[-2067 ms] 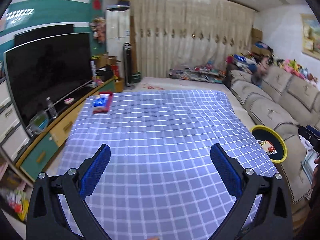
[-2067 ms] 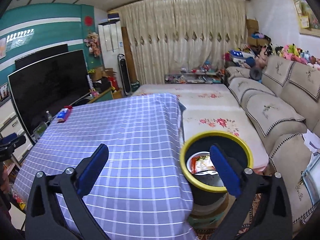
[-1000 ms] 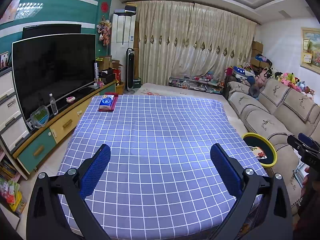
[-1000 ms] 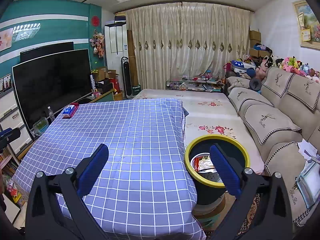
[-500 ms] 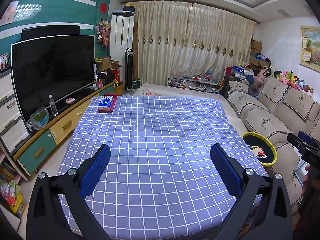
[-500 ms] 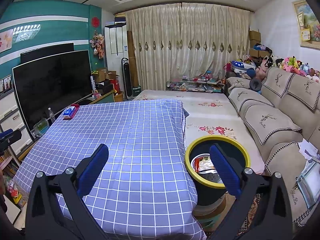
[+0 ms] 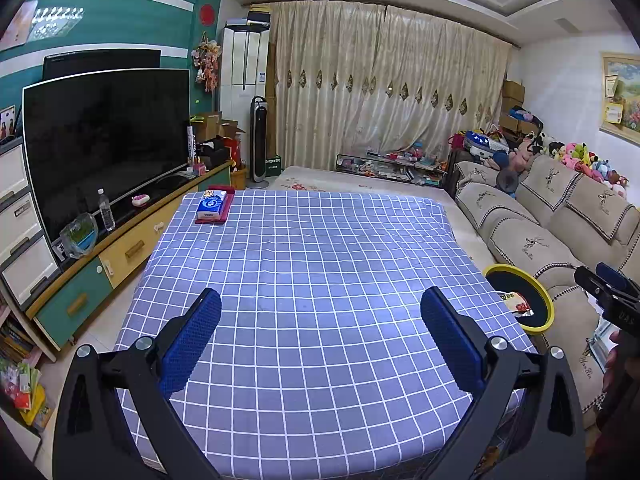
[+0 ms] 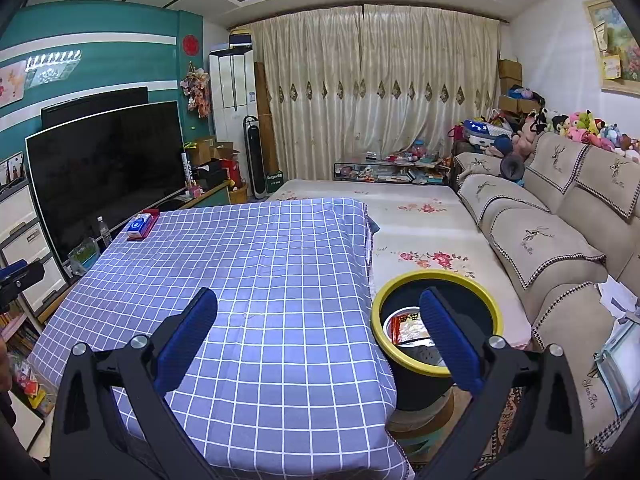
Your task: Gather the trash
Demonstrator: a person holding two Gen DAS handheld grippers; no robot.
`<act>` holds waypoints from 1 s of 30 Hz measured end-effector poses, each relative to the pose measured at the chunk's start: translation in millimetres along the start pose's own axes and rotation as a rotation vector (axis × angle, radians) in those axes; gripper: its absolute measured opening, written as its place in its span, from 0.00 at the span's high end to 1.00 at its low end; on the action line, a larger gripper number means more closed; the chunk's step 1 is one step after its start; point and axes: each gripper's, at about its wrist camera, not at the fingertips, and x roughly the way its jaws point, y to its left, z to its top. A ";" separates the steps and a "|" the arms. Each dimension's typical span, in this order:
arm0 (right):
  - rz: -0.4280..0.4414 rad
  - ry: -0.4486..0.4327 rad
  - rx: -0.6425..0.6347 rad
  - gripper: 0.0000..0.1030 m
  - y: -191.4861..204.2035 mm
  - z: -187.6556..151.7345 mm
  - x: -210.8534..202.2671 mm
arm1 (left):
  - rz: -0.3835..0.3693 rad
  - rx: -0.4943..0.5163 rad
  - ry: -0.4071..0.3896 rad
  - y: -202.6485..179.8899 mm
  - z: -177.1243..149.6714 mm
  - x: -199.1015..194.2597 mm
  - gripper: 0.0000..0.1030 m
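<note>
Left gripper [image 7: 320,332] is spread wide with nothing between the blue pads, held above the near edge of the checked tablecloth [image 7: 312,264]; right gripper [image 8: 320,332] likewise wide apart and empty, near edge, right side. Trash bin [image 8: 436,320] with yellow rim stands on the floor just off the table's right edge, closer to the right gripper; a red-and-silver wrapper [image 8: 408,326] already lies inside it. Only item left on the cloth is a blue tissue pack [image 7: 212,205] on a dark red tray [image 7: 218,208], far-left corner, well apart from both grippers. It lies ahead and left of the left gripper, which is the nearer one. Its long axis runs near-to-far, roughly parallel to the table's left edge. Whether it counts as trash I can't tell; otherwise the table looks done.
</note>
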 end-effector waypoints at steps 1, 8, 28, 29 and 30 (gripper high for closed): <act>-0.001 0.000 0.000 0.06 0.3 -0.1 0.4 | 0.000 -0.001 0.000 0.9 0.5 -0.2 0.05; 0.002 0.002 0.004 0.06 0.5 -0.8 1.1 | -0.002 -0.001 0.005 -1.3 -1.8 1.0 0.05; 0.009 0.004 0.011 0.06 -0.5 -2.1 3.6 | -0.001 0.000 0.023 -2.6 -3.7 10.1 0.05; 0.010 0.004 0.011 0.06 -0.1 -2.1 3.9 | -0.001 0.000 0.023 -2.9 -3.9 10.5 0.05; 0.008 0.004 0.011 0.06 -0.6 -2.1 3.5 | -0.003 -0.001 0.023 -3.1 -4.1 10.9 0.05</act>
